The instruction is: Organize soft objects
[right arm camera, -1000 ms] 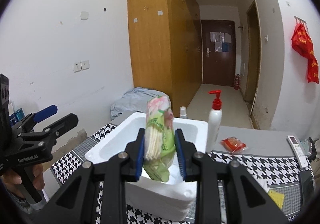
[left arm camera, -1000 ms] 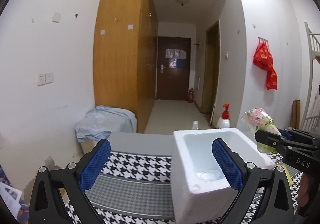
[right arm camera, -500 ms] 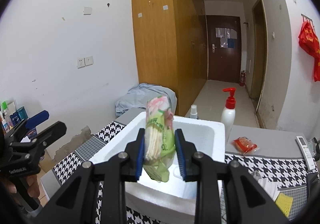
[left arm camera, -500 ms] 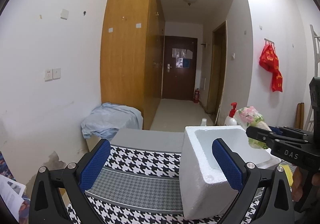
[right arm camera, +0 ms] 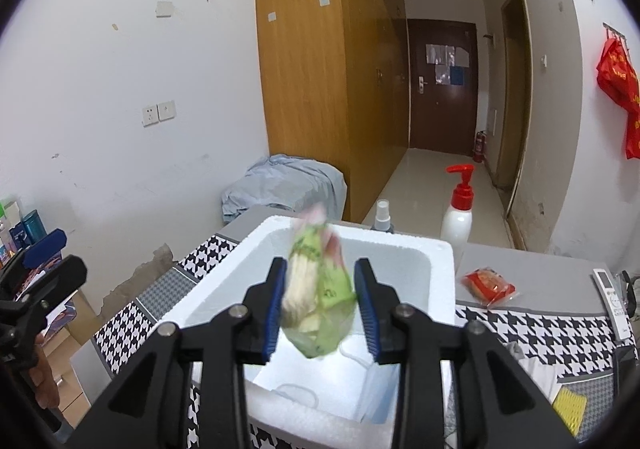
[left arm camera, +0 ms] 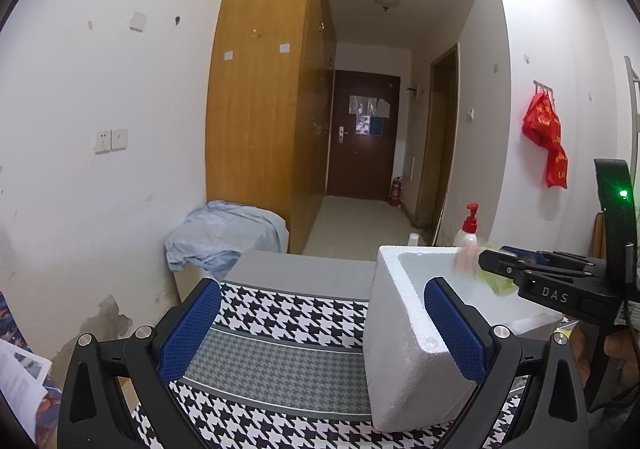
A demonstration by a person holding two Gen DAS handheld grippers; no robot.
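A green and pink tissue pack (right arm camera: 318, 285) is blurred and tilted between the fingers of my right gripper (right arm camera: 320, 289), over the open white foam box (right arm camera: 420, 249). The jaws stand apart and no longer press it. In the left wrist view the pack (left arm camera: 470, 263) shows as a blur at the right gripper's tip (left arm camera: 486, 261) above the foam box (left arm camera: 400, 313). My left gripper (left arm camera: 322, 325) is open and empty, left of the box over the houndstooth cloth (left arm camera: 280, 333).
A red-pump bottle (right arm camera: 458, 213) and a small spray bottle (right arm camera: 382, 215) stand behind the box. A red packet (right arm camera: 488, 287), a remote (right arm camera: 612, 301) and a yellow sponge (right arm camera: 570, 407) lie to the right. A blue cloth heap (right arm camera: 280, 185) lies by the wardrobe.
My right gripper has opened, and the tissue pack has tilted and started dropping toward the box. The left gripper has drawn back to the left, with the box now further right in its view.
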